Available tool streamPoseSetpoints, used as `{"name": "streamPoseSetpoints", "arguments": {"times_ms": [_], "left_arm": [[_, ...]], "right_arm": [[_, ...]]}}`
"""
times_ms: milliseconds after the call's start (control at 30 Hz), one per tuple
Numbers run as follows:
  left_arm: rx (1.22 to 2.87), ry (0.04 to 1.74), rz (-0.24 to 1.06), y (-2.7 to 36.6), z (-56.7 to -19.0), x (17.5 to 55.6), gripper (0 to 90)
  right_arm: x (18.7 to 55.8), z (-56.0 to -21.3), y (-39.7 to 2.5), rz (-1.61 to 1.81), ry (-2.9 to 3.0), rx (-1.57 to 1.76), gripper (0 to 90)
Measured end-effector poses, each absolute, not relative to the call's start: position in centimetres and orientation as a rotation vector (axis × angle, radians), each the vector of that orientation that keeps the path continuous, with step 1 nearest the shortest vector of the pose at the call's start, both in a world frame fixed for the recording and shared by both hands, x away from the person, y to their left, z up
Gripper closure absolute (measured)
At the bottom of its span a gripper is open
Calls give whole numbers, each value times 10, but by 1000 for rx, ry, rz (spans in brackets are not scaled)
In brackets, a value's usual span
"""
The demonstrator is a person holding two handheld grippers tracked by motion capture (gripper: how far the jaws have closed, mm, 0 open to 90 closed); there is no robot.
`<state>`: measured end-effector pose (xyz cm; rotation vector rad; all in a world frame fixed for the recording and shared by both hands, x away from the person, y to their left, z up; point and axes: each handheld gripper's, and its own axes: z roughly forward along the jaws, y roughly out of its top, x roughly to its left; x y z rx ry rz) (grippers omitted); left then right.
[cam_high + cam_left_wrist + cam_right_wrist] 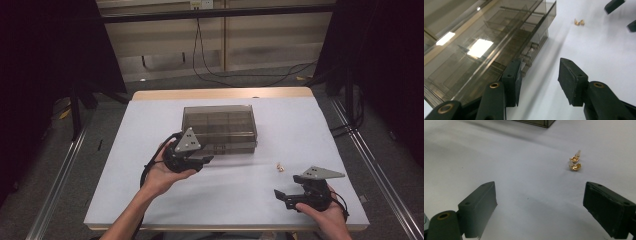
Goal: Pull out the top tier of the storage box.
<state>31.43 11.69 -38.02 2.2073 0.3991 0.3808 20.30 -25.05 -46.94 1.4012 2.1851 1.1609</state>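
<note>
On the near edge of the worktop (150, 200): two hand-held grippers, no load in either.
Right gripper (286, 196): nearest the person, low over the white surface, fingers (477, 206) spread wide with nothing between them; it faces the gold earrings.
Gold earrings (575, 162): a small pair lying together on the bare worktop, just ahead of the right gripper and a little to one side of its centre line; well apart from the box.
Left gripper (204, 161): further in, at the front edge of the box, fingers (512, 81) parted and empty; one finger sits just beside the latch area, though whether it touches is unclear.
Box (220, 127): smoky clear plastic organiser with divided compartments, lid down, at the middle of the worktop.
Step in hand: likely the approach, the right side lining up on the earrings while the left readies to steady or unlatch the box.
Next move: the right gripper probably needs to swing slightly toward the earrings, drop until its fingers bracket them, then close gently, since they are tiny and could skid. The lid must come up before anything goes in.
</note>
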Motion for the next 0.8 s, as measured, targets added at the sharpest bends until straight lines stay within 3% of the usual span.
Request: {"name": "streamPoseSetpoints", "arguments": {"times_ms": [500,800], "left_arm": [[2209,415,269,111,-376,345,713],[2235,420,238,101,-376,358,744]], "right_arm": [[203,-470,-250,1162,2190,1402,113],[203,-470,-251,1162,2194,1400,112]]}}
